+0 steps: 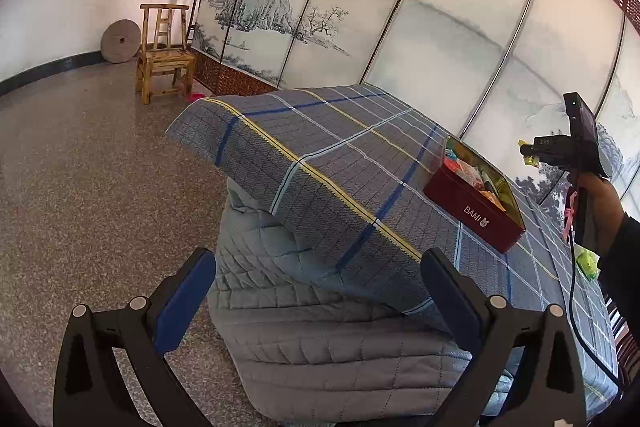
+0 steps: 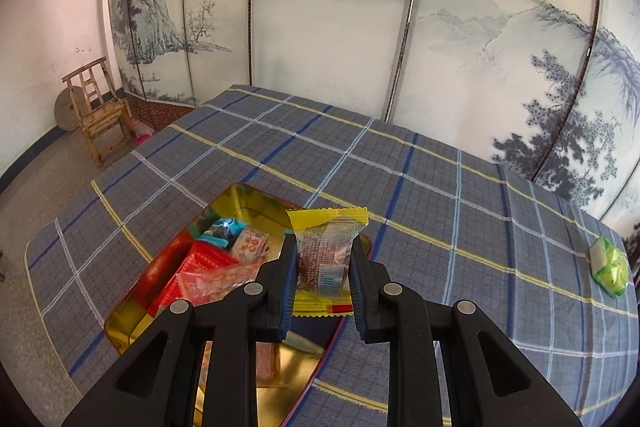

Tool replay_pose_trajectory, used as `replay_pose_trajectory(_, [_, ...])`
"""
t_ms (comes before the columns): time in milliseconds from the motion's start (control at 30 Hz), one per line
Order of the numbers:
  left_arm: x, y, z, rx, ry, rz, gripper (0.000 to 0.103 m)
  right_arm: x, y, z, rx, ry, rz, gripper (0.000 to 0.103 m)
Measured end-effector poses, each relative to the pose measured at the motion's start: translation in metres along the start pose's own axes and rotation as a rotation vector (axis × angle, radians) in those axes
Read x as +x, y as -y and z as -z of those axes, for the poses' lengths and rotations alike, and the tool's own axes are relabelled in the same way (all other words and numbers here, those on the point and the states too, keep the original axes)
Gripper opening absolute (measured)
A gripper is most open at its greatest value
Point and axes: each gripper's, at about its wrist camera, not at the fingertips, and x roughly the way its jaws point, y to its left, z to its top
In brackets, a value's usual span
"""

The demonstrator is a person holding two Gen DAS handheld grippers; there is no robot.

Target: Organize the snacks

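Observation:
A red tin with a gold inside lies on the plaid-covered table, holding several wrapped snacks. My right gripper is shut on a yellow-edged clear snack packet, held above the tin's right half. In the left wrist view the same tin sits at the right of the table, and the right gripper's body hangs above it in a person's hand. My left gripper stands open over the table's near edge with nothing between its fingers. A green snack packet lies far right.
A quilted grey cover hangs below the table's edge. A painted folding screen stands behind the table. A wooden chair and a round stone disc stand by the far wall on a speckled floor.

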Motion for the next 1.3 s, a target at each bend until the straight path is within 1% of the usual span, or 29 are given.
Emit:
replay_pose_trajectory(100, [0.003, -0.004, 0.002, -0.014, -0.005, -0.003, 0.101, -0.001, -0.006, 0.018, 0.013, -0.023, -0.043, 0.025])
replay_pose_trajectory(200, [0.008, -0.004, 0.005, -0.020, -0.026, 0.000, 0.101, -0.002, -0.017, 0.039, 0.001, -0.053, -0.087, 0.025])
replay_pose_trajectory(333, [0.009, 0.000, 0.009, -0.004, -0.028, 0.001, 0.101, -0.007, -0.029, 0.070, 0.020, -0.079, -0.138, 0.025])
replay_pose_trajectory(400, [0.009, 0.002, 0.009, 0.004, -0.032, 0.001, 0.101, -0.005, -0.036, 0.082, 0.005, -0.086, -0.138, 0.025])
replay_pose_trajectory(467, [0.009, 0.003, 0.010, 0.006, -0.033, 0.001, 0.101, -0.002, -0.037, 0.092, 0.026, -0.104, -0.163, 0.025])
replay_pose_trajectory(633, [0.008, 0.004, 0.011, 0.007, -0.033, -0.003, 0.101, 0.000, -0.041, 0.108, 0.036, -0.118, -0.157, 0.025])
replay_pose_trajectory(767, [0.008, 0.007, 0.011, 0.019, -0.035, -0.002, 0.101, 0.005, -0.038, 0.116, 0.058, -0.138, -0.158, 0.025])
replay_pose_trajectory(833, [0.007, 0.009, 0.011, 0.029, -0.032, 0.000, 0.101, 0.003, -0.040, 0.118, 0.042, -0.121, -0.150, 0.025])
replay_pose_trajectory(1000, [0.008, 0.019, 0.011, 0.056, -0.037, -0.005, 0.101, 0.002, -0.040, 0.119, 0.036, -0.108, -0.150, 0.025])
replay_pose_trajectory(1133, [0.008, 0.032, 0.010, 0.108, -0.040, -0.031, 0.101, 0.002, -0.038, 0.119, 0.034, -0.104, -0.172, 0.027])
replay_pose_trajectory(1233, [0.012, 0.049, 0.009, 0.167, -0.055, -0.033, 0.101, -0.009, -0.034, 0.115, 0.008, -0.078, -0.204, 0.031])
replay_pose_trajectory(1300, [0.015, 0.063, 0.007, 0.204, -0.065, -0.041, 0.101, -0.037, -0.023, 0.106, 0.023, -0.006, -0.205, 0.041])
